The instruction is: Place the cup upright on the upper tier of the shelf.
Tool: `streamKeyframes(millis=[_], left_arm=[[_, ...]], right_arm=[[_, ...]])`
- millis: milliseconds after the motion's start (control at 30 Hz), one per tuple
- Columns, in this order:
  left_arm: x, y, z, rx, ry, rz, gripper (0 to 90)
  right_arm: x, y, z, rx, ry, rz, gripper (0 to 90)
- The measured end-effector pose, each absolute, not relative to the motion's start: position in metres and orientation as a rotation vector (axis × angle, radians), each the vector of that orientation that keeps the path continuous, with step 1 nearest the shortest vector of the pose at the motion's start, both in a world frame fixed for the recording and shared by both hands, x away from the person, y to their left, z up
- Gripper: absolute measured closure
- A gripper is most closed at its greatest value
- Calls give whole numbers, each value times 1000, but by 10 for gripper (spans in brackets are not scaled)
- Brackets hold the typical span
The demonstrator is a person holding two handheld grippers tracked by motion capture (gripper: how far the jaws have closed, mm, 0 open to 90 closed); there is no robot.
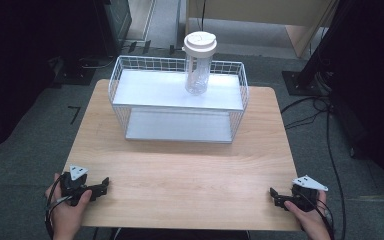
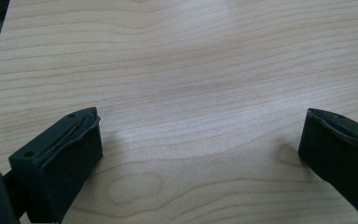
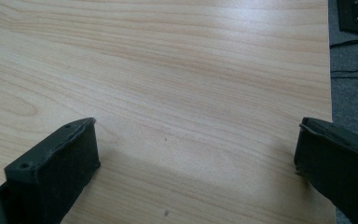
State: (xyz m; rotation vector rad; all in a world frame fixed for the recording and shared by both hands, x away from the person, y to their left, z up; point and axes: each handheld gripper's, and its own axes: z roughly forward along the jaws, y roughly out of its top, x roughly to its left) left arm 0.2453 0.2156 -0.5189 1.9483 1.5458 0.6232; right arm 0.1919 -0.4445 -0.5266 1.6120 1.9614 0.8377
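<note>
- The left gripper (image 1: 103, 186) rests at the near left corner of the wooden table (image 1: 180, 170), held in the person's left hand (image 1: 67, 212); its jaws stand wide apart with nothing but bare wood between them.
- A white wire rack (image 1: 177, 97) sits at the far middle of the table, and a clear bottle (image 1: 198, 62) (with a white lid) stands upright on its top shelf, toward the right.
- The right gripper (image 1: 276, 196) rests at the near right corner, jaws spread wide and empty.

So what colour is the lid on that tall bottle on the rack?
The lid is cream white; the bottle below is clear. Best seen in the high view.
</note>
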Motion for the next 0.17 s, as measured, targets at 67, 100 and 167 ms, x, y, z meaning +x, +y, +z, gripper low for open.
streamKeyframes(millis=[67, 100, 167], left_arm=[[245, 216, -519, 1948, 1546, 623, 0], [245, 216, -519, 1948, 1546, 623, 0], [245, 216, -519, 1948, 1546, 623, 0]], right_arm=[[192, -444, -527, 1613, 1960, 838, 0], [192, -445, -527, 1610, 1961, 838, 0], [192, -444, -527, 1615, 1959, 838, 0]])
